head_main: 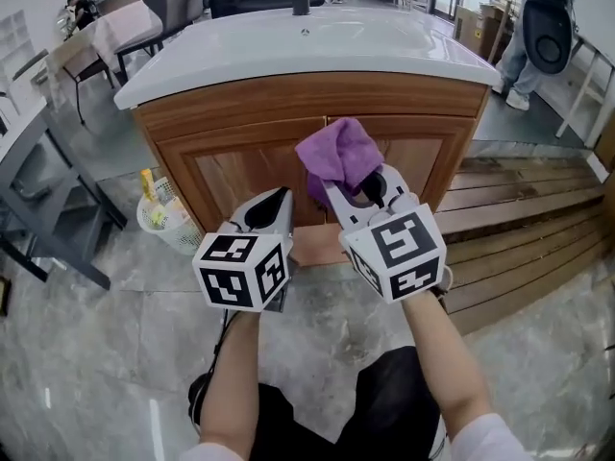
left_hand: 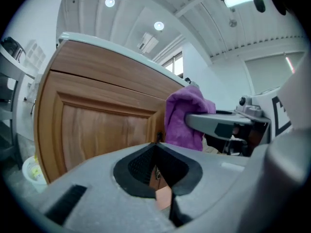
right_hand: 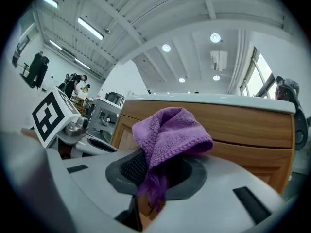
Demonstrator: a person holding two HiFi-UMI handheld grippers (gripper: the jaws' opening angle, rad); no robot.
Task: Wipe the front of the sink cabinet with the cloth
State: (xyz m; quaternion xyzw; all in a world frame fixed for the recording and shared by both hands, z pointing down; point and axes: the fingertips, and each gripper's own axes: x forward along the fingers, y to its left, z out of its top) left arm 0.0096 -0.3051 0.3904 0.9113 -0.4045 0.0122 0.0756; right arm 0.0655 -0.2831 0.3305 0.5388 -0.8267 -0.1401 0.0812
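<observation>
Toward sink cabinet [head_main: 245, 176], right hand-held gripper [head_main: 348, 188] reaches, clamping cloth [head_main: 338, 154].

I see my left gripper [left_hand: 158, 147] with jaws together, nothing between them. Sink cabinet [left_hand: 97, 120] front is close ahead, left. Purple cloth [left_hand: 184, 115] is bunched at the right gripper [left_hand: 206, 123] tip, right.

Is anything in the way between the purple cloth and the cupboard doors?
No, nothing visible. The purple cloth, pinched in the right gripper, is right before the wooden cabinet front. The left gripper sits beside it, not between.
</observation>
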